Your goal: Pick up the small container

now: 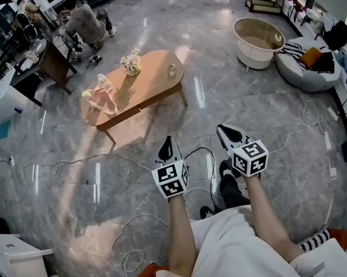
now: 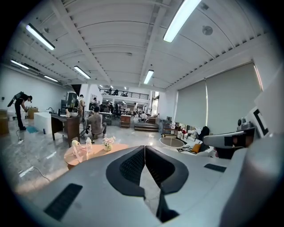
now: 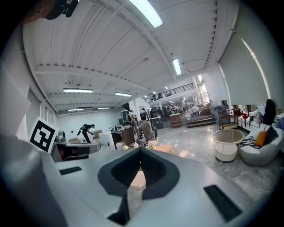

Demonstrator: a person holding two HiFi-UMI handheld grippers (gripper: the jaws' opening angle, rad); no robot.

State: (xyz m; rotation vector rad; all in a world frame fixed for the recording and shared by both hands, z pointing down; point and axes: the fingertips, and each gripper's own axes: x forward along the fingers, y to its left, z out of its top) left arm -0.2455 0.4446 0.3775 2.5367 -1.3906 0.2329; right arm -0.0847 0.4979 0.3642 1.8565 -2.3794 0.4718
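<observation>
Head view: left gripper (image 1: 168, 142) and right gripper (image 1: 223, 129) are held side by side over the grey marble floor (image 1: 73, 200), both aimed at the oval wooden table (image 1: 153, 83), well apart from it. The small container (image 1: 172, 71) stands near the table's right end, with a flower pot (image 1: 131, 64) mid-table and a clear plastic bag (image 1: 105, 96) at the left end. Left gripper view: jaws closed tip to tip, nothing between them; table to the left, beyond the jaws, container too small to pick out. Right gripper view: jaws also together and empty, table edge just past the tips.
</observation>
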